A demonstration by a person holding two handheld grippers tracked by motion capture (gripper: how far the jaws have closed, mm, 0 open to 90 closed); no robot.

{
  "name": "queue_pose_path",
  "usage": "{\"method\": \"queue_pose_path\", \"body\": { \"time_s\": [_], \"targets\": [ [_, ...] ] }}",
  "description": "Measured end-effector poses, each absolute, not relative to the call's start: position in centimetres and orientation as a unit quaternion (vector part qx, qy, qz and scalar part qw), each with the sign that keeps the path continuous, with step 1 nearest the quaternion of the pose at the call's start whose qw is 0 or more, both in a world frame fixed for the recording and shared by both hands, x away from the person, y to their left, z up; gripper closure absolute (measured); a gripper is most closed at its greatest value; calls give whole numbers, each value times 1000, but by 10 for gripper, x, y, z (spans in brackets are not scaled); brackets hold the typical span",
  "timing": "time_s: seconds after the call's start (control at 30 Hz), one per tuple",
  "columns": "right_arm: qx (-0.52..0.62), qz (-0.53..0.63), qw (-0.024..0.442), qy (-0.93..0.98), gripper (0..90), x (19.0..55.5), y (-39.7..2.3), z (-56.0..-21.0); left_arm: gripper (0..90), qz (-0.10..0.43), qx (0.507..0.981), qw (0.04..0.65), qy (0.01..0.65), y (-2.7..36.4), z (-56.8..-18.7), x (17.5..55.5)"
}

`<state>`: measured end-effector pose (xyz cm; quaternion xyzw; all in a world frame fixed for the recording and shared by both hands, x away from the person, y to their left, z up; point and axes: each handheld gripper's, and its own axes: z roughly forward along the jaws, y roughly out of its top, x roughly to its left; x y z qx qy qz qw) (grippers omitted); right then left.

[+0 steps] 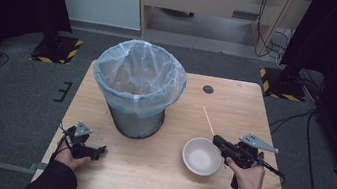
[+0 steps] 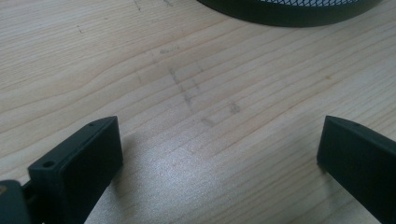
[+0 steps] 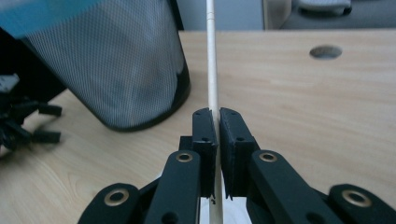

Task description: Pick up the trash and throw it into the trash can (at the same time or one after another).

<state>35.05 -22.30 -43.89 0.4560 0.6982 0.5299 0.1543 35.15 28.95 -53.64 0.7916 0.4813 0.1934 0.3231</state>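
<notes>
A thin wooden stick point(image 1: 208, 120) points up and away over the table, and my right gripper point(image 1: 216, 139) is shut on its lower end. In the right gripper view the stick point(image 3: 212, 70) runs straight up from between the closed jaws of my right gripper point(image 3: 215, 113). A white bowl point(image 1: 202, 155) sits just left of that gripper, near the table's front. My left gripper point(image 1: 101, 150) rests at the front left, open with nothing between its jaws. In the left gripper view, bare wood lies between the spread jaws of my left gripper point(image 2: 219, 130).
A mesh waste bin point(image 1: 138, 90) with a pale blue liner stands mid-table; its base point(image 2: 289, 11) is just ahead of the left gripper and its wall point(image 3: 116, 70) to the left of the stick. A round cable hole point(image 1: 208, 89) sits at the back of the table point(image 1: 154, 178).
</notes>
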Motion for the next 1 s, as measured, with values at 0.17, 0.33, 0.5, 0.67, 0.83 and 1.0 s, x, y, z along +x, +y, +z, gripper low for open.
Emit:
{"method": "queue_pose_path", "body": {
  "time_s": [0.17, 0.33, 0.5, 0.67, 0.83, 1.0],
  "targets": [
    [451, 546, 165, 686, 856, 350, -227, -430, 0, 193, 792, 323, 481, 290, -536, 351],
    [451, 560, 169, 674, 856, 351, -232, -424, 0, 193, 792, 323, 481, 290, -536, 352],
    [447, 578, 177, 660, 857, 350, -237, -412, 0, 193, 792, 323, 481, 290, -536, 352],
    [438, 599, 183, 645, 857, 349, -239, -397, 0, 194, 792, 323, 481, 290, -536, 352],
    [430, 618, 185, 632, 857, 350, -239, -383, 0, 194, 792, 323, 481, 290, -536, 352],
    [417, 642, 191, 614, 857, 354, -234, -364, 0, 193, 792, 323, 481, 290, -536, 352]
  ]
}}
